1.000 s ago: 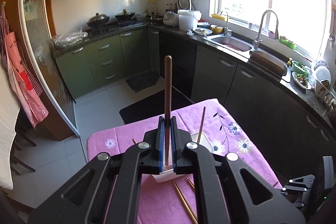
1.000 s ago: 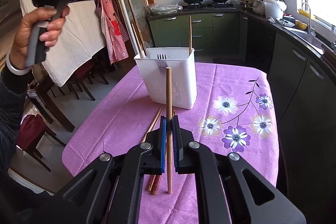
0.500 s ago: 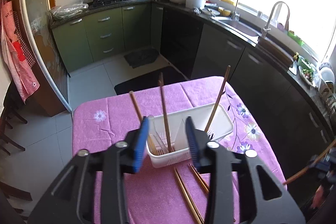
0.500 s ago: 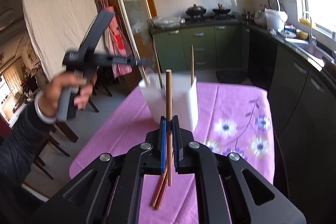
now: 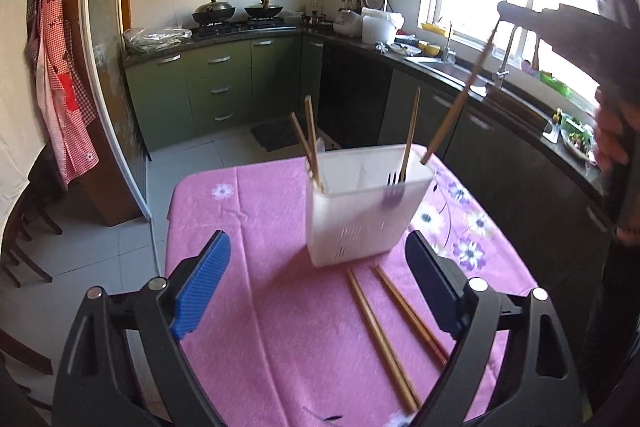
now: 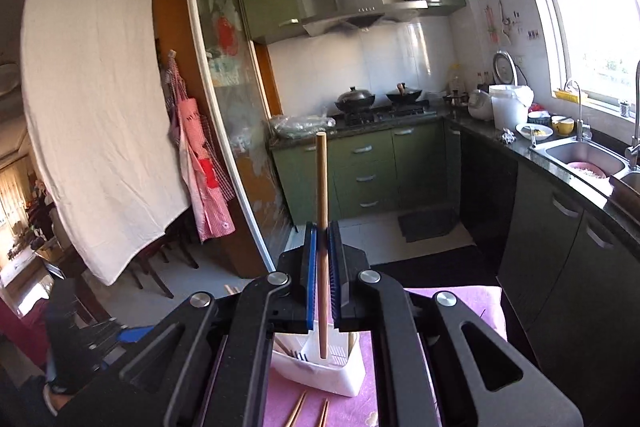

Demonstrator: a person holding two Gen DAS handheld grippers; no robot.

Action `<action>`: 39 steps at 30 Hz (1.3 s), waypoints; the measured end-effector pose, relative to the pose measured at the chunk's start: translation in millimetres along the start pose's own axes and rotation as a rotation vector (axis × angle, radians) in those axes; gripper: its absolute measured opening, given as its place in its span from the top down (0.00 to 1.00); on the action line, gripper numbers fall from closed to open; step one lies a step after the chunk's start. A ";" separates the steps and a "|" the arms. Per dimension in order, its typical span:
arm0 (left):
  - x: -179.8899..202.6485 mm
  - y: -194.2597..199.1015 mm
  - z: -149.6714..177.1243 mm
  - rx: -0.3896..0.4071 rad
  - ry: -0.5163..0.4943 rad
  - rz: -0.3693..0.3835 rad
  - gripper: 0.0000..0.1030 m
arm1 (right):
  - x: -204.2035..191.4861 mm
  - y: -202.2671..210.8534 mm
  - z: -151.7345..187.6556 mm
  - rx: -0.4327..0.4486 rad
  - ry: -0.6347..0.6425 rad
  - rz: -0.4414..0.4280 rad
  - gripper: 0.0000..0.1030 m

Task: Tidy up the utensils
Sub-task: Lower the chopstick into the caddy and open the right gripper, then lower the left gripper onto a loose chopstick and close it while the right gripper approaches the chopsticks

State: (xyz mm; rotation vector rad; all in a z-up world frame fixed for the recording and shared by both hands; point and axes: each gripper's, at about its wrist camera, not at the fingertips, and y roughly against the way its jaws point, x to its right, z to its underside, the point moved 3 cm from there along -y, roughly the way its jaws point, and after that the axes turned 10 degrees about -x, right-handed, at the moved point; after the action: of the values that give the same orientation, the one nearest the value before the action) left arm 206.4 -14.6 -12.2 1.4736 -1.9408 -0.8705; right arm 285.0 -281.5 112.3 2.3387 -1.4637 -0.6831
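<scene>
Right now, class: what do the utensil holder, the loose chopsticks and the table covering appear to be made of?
Utensil holder: likely plastic; white, smooth, slightly translucent walls with moulded drain slots near the base.
Loose chopsticks: probably wood or bamboo; matte brown, thin straight sticks, grain too fine to confirm.
Table covering: seems woven fabric; matte pink with printed flowers, soft creases, edge draping over the table.

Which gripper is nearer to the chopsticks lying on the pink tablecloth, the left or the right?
Left. The left gripper, jaws opening and empty, hangs low just above the loose chopsticks. The right gripper is raised above the white holder, shut on its own chopstick.
</scene>
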 end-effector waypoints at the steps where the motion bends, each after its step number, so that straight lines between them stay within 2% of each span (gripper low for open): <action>1: -0.6 -1.6 4.5 -0.014 -0.004 -0.003 0.18 | 2.2 -13.0 3.0 -0.025 -0.009 0.010 0.94; 7: -6.0 -10.0 15.4 -0.058 0.003 0.002 0.18 | 8.9 -71.0 24.0 -0.143 -0.019 0.038 0.94; 11: -0.9 -13.9 14.5 -0.068 -0.002 0.009 0.18 | 11.0 -93.8 35.7 -0.197 -0.010 0.040 0.93; 14: 6.3 -20.5 14.8 -0.091 -0.014 0.022 0.18 | 9.9 -89.3 39.2 -0.193 -0.003 0.029 0.87; 19: 19.4 -38.1 16.6 -0.138 -0.029 0.041 0.18 | 2.3 -50.8 55.0 -0.157 0.020 0.014 0.87; 21: 23.9 -50.1 19.1 -0.172 -0.029 0.052 0.18 | 0.3 -38.1 74.0 -0.185 0.031 0.010 0.87; 24: 34.6 -80.1 27.0 -0.265 -0.023 0.081 0.18 | 1.2 -31.7 109.4 -0.240 0.044 0.029 0.87; 28: 44.2 -116.2 38.3 -0.376 -0.003 0.111 0.28 | 16.3 -44.8 164.0 -0.345 0.004 0.030 0.80; 31: 45.7 -141.2 45.0 -0.440 0.018 0.108 0.43 | 36.3 -57.0 200.2 -0.407 -0.057 0.034 0.80; 34: 43.8 -161.2 51.5 -0.493 0.043 0.090 0.54 | 50.5 -66.1 224.7 -0.447 -0.112 0.015 0.80; 39: 40.9 -184.8 56.7 -0.553 0.084 0.090 0.60 | 61.2 -72.5 246.5 -0.477 -0.152 -0.014 0.80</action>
State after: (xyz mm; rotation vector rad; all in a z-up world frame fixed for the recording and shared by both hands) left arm 267.0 -79.9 -188.6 1.0665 -1.5220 -1.1651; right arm 229.7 -305.0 -144.9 1.9644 -1.1775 -1.0968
